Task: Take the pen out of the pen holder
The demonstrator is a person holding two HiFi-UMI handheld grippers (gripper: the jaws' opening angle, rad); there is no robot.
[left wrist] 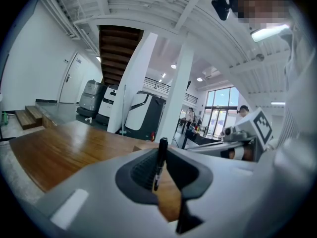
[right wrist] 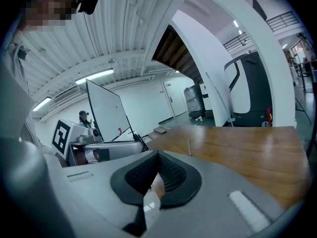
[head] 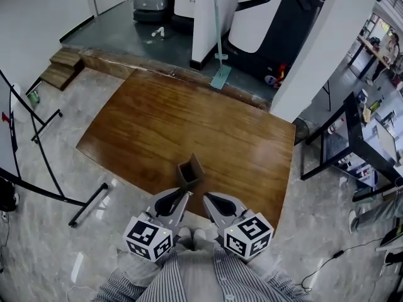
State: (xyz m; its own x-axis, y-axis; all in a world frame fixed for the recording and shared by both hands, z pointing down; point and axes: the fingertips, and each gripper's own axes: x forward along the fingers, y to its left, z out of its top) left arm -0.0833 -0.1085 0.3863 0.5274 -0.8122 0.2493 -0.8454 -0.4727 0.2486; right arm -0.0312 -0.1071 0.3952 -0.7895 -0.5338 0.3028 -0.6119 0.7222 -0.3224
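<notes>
On the near part of a wooden table [head: 189,118], a small brown pen holder [head: 190,172], upright and open at the top. Just on its near side, the left gripper [head: 184,195] and the right gripper [head: 206,199], side by side, both pointing toward the far edge, tips close to the holder yet apart from each other. Nearer still, the marker cubes [head: 148,238], then a striped shirt [head: 189,279] at the bottom edge.

Between the left gripper's ribbed black pads [left wrist: 141,170], a slim black pen [left wrist: 158,165], pinched and standing nearly upright. Top end poking above the tips, lower end in sight against the left pad, bare wood behind. Apparently clear of the holder, though hard to say for sure from that low angle. Too thin to pick out in the head view.

On the right gripper, pads pressed together at the tips with nothing between them, only a sliver of table showing through the gap lower down.

Far beyond the table, white pillars [head: 211,11] and a grey floor.
</notes>
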